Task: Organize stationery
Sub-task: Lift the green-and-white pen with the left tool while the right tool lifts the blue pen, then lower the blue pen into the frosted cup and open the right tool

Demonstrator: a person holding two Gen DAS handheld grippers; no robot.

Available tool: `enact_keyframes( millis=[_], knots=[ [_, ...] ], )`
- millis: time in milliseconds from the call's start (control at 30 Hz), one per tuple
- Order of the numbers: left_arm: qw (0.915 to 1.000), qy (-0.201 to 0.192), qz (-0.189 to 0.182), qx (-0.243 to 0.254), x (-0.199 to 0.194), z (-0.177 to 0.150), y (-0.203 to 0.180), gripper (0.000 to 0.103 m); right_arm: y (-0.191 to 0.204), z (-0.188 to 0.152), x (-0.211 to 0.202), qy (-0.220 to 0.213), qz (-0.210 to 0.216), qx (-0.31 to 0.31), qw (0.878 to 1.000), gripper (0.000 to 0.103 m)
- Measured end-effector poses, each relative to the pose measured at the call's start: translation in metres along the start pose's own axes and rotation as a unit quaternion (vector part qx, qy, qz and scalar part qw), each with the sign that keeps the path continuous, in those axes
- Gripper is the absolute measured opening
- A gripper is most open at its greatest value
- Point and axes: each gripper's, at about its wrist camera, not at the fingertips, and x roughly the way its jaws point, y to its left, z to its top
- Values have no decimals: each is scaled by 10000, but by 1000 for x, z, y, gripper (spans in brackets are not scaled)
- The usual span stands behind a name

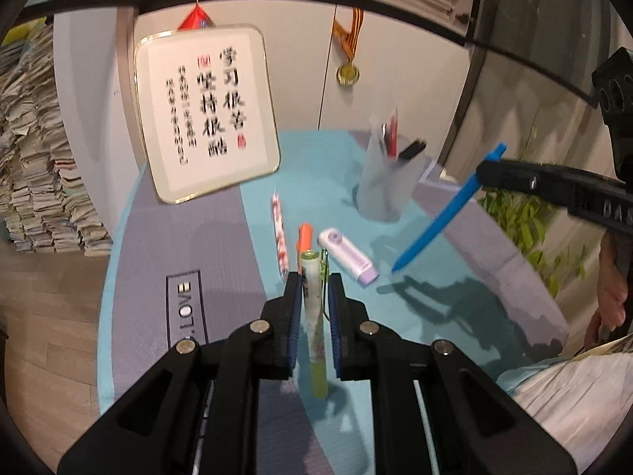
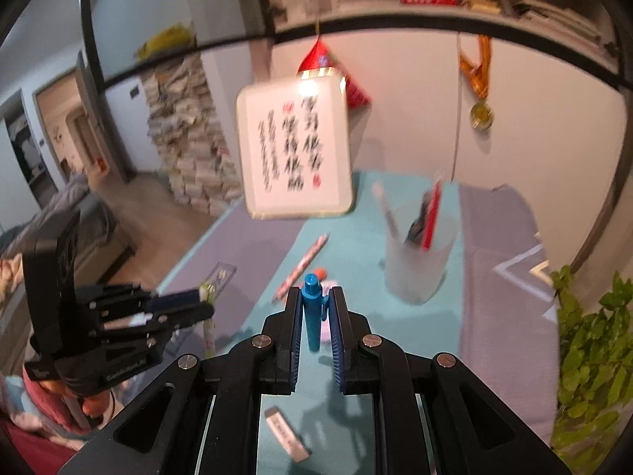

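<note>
My left gripper (image 1: 314, 279) is shut on a yellow-green patterned pen (image 1: 314, 316) and holds it above the mat. My right gripper (image 2: 315, 295) is shut on a blue pen (image 2: 312, 316); in the left wrist view that blue pen (image 1: 439, 221) hangs slanted in the air right of the frosted pen cup (image 1: 385, 182). The cup (image 2: 419, 261) holds several pens. On the teal mat (image 1: 332, 166) lie a pink patterned pencil (image 1: 279, 233), an orange marker (image 1: 304, 237) and a white-purple eraser (image 1: 348, 255). The left gripper (image 2: 198, 304) shows at the left in the right wrist view.
A framed calligraphy sign (image 1: 207, 114) leans at the back. A medal (image 1: 348, 73) hangs on the wall. A stack of papers (image 1: 35, 158) stands left of the table. A green plant (image 2: 585, 356) is at the right. A small white eraser (image 2: 287, 433) lies near the front.
</note>
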Motion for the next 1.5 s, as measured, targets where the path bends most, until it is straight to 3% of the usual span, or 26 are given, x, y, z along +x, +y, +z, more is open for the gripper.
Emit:
enact_keyframes(
  millis=[100,333,467,667,900,1067,1500],
  knots=[
    [9999,-143,-1,-4,-7,3,-3,10,-13,13,-20,-441,-164,236,9986,14],
    [9997,-248,-72,-49,-9,4,-4,7,-48,40,-41,-1340,-1124,851,9809,14],
    [9997,-244,-50,-23,-8,3,-3,7,-59,50,-30,-1452,-1118,1069,9772,14],
    [9996,-268,-51,-106,-7,4,3,7,-61,62,-13,-1591,-1429,1006,9717,14],
    [9992,-348,-112,-143,-9,7,8,7,-64,63,18,-1395,-1811,799,9702,14],
    [9993,-304,-138,-138,-5,7,6,7,-75,57,42,-1098,-1833,894,9728,14],
    [9996,-230,-119,-137,-2,8,3,7,-91,39,71,-378,-1456,1232,9809,14]
  ],
)
